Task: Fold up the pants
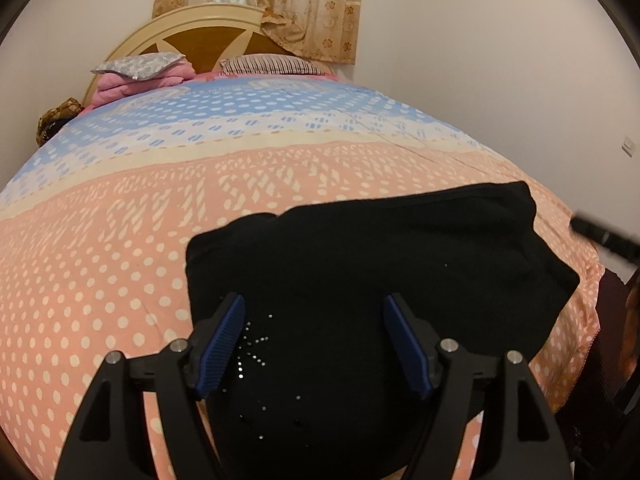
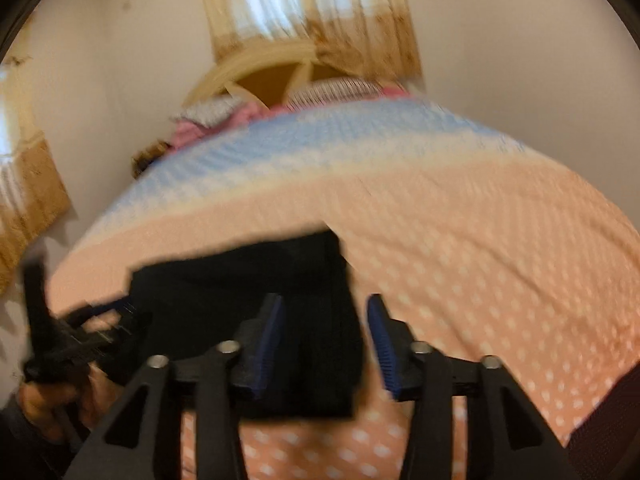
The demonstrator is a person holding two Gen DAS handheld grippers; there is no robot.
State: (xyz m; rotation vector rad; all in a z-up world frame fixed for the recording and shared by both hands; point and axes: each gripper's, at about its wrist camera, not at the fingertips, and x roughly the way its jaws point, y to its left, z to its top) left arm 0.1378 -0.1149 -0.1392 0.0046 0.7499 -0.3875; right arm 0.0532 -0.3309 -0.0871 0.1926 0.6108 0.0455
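Pants point(image 1: 360, 280) folded into a compact black bundle on the near part of the bed point(image 1: 120, 240) | left gripper point(image 1: 314, 340) spread wide, holding nothing | right gripper point(image 2: 326, 344) spread too, blurry | looks basically done, maybe just a final pat-down next

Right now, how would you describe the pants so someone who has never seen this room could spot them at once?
Start from the bed with its wide pink polka-dot and blue bedspread. On the pink near end lies one dark bundle: the black pants, folded into a compact block. They are the only plain black item on the patterned cover, with tiny shiny studs near one edge.
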